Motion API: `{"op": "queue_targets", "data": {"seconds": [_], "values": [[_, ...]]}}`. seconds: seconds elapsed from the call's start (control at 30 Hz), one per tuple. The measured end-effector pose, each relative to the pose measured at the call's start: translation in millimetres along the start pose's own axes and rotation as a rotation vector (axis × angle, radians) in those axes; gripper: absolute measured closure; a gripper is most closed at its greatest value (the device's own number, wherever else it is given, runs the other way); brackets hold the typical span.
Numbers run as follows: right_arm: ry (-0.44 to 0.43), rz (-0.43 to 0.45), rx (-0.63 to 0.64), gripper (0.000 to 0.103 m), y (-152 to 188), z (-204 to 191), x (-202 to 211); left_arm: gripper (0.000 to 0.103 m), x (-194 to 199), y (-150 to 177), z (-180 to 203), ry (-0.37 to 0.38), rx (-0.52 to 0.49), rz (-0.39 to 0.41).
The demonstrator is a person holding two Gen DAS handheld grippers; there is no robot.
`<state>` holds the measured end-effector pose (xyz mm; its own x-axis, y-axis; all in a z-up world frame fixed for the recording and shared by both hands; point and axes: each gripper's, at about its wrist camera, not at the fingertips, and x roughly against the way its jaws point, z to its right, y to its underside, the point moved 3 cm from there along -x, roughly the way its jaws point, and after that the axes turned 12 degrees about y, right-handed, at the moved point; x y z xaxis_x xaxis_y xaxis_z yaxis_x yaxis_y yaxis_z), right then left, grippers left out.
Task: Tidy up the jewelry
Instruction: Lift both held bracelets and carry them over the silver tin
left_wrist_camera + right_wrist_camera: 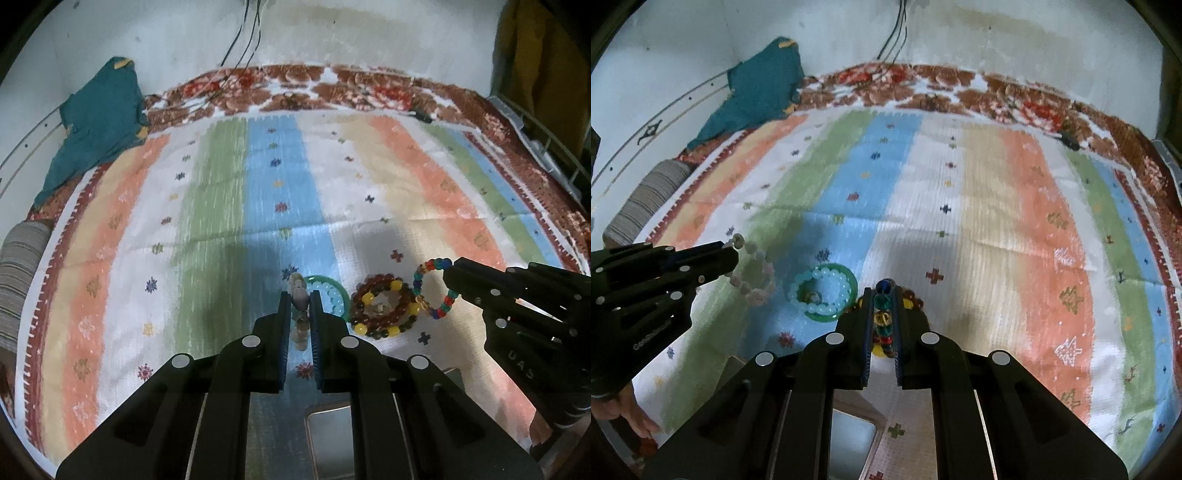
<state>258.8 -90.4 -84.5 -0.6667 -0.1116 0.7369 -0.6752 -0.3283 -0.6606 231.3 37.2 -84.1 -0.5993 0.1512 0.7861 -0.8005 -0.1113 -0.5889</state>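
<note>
Jaws both clamped, left gripper [300,295] on pale bracelet [753,275] at lower centre, right gripper [885,291] on multicoloured bracelet [432,291]; dangling loops may snag the brown bracelet [384,304] or slip free.

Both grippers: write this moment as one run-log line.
left gripper: shut on pale bracelet | right gripper: shut on multicolour bracelet | green bracelets: on cloth

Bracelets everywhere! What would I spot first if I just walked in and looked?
Probably the two black grippers, each pinching a bead bracelet above the striped bedspread: the left gripper holds a pale pink bead bracelet, the right gripper a rainbow bead bracelet. Between them on the cloth lie a green bangle with a pale blue bead bracelet inside it, and a brown-and-yellow bead bracelet.
</note>
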Motion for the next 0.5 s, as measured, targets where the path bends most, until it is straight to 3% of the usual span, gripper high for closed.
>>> {"op": "queue_targets", "data": {"seconds": [0.5], "values": [[0.016, 0.155, -0.014, 0.093, 12, 5, 55, 0.093, 56, 9, 22, 0.052, -0.068, 0.133]]}}
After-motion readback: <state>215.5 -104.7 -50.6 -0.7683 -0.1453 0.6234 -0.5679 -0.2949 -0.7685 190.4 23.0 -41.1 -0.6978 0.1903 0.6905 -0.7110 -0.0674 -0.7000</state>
